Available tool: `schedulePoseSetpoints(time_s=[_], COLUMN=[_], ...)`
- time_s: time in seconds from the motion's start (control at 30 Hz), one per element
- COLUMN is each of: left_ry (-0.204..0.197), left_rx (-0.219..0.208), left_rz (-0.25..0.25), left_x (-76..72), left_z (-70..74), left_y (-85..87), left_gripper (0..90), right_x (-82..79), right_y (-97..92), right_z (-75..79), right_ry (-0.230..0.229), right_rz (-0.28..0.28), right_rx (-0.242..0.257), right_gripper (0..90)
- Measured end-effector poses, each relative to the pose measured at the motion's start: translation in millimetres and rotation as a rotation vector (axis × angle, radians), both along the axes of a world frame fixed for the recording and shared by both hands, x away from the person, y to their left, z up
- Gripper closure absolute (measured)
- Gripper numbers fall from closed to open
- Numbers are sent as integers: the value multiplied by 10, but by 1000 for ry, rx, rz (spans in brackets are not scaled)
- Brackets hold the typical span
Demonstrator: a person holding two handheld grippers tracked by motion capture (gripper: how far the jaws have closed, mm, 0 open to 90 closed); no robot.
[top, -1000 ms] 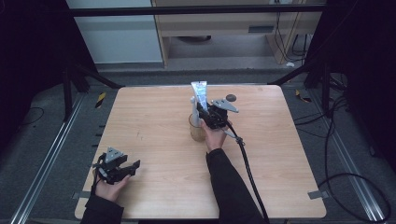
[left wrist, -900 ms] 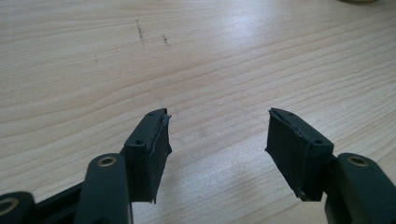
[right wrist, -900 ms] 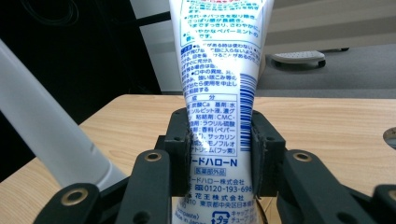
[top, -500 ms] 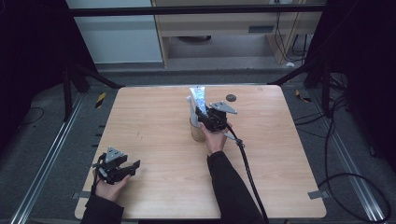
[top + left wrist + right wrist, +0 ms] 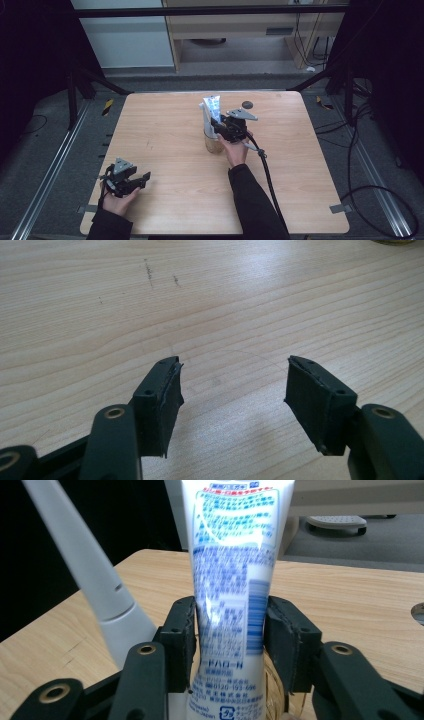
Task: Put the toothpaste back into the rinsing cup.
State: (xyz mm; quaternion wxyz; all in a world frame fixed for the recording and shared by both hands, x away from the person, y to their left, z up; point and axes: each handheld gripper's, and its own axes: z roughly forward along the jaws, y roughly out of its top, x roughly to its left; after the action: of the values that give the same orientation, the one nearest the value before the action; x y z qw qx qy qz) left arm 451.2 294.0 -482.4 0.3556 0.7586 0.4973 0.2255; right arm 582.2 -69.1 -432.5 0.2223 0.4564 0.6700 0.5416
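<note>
Our right gripper [image 5: 227, 630] has just been opening; its fingers [image 5: 180, 630] flank the upright white toothpaste tube with blue print [image 5: 230, 580], standing in a clear glass cup [image 5: 214, 142] mid-desk [image 5: 165, 125] beside a white toothbrush handle [image 5: 95, 585]. Our left gripper [image 5: 232, 390] rests near the desk's front left corner, fingers wide apart, holding nothing.

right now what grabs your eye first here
A white tube with blue print stands upright in a clear glass cup mid-table, beside a white toothbrush handle. The right gripper brackets the tube, its jaws having just been opening. The left gripper rests open at the table's near-left corner.
</note>
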Motion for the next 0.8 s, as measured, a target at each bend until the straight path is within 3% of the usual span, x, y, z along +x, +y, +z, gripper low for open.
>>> schedulePoseSetpoints(time_s=[0.1,0.17,0.43,0.63,0.8], left_ry=[0,-1,2,7,10], left_rx=[0,-1,0,4,3], left_rz=[-1,-3,-5,-10,-11], left_x=[-2,-4,-7,-2,1], left_z=[0,0,0,-8,-9], left_y=[-7,-10,-18,-20,-16], left_gripper=[383,383,383,382,379], right_x=[-83,-116,-369,-612,-747], right_y=[-41,-74,-368,-684,-936], right_z=[67,105,168,145,40], right_ry=[-31,-1,6,46,95], right_rz=[-4,-7,-12,-2,-11], right_rx=[12,-3,-47,-89,-159], right_gripper=[578,575,534,435,284])
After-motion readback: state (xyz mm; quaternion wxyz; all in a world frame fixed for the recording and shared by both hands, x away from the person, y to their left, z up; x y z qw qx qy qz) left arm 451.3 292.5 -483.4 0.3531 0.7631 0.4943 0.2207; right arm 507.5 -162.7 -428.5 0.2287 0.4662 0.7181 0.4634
